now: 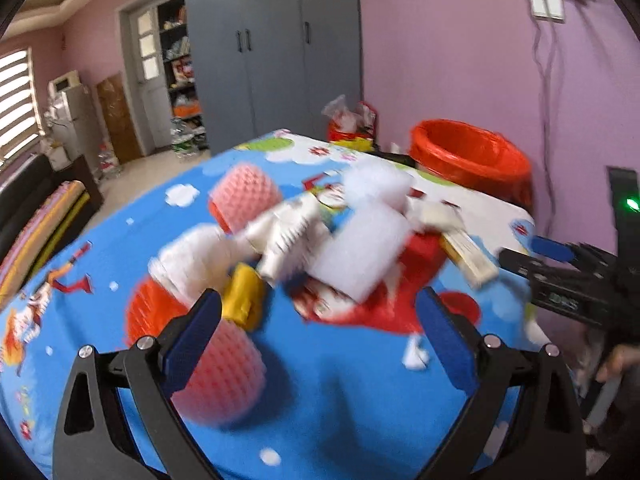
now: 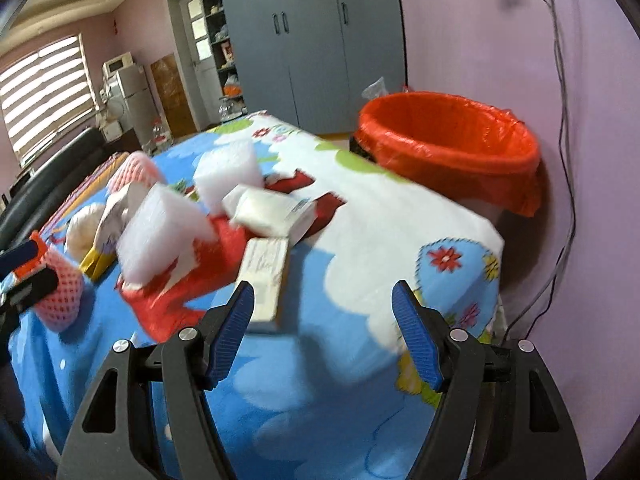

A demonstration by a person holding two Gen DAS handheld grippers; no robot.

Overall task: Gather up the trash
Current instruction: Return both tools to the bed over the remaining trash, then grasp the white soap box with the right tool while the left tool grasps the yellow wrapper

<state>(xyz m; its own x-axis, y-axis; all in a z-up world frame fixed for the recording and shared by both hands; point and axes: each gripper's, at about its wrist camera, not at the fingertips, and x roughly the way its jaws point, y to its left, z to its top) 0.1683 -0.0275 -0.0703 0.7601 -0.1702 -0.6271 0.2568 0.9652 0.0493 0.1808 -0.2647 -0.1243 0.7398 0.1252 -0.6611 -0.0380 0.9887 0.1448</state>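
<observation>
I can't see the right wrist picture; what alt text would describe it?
An open two-finger right gripper with blue pads, holding nothing, hangs over a table under a bright cartoon-print blue cloth. A heap of trash lies on it: white foam blocks, small pale cardboard boxes and pink foam netting. A bin lined with an orange-red plastic bag stands beyond the table's far edge.

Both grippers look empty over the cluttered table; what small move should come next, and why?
Probably ease the right gripper forward onto the flat cream box just ahead. Its jaws stand open and empty, that box is the nearest trash, and the red-lined bin waits beyond the table corner.
</observation>
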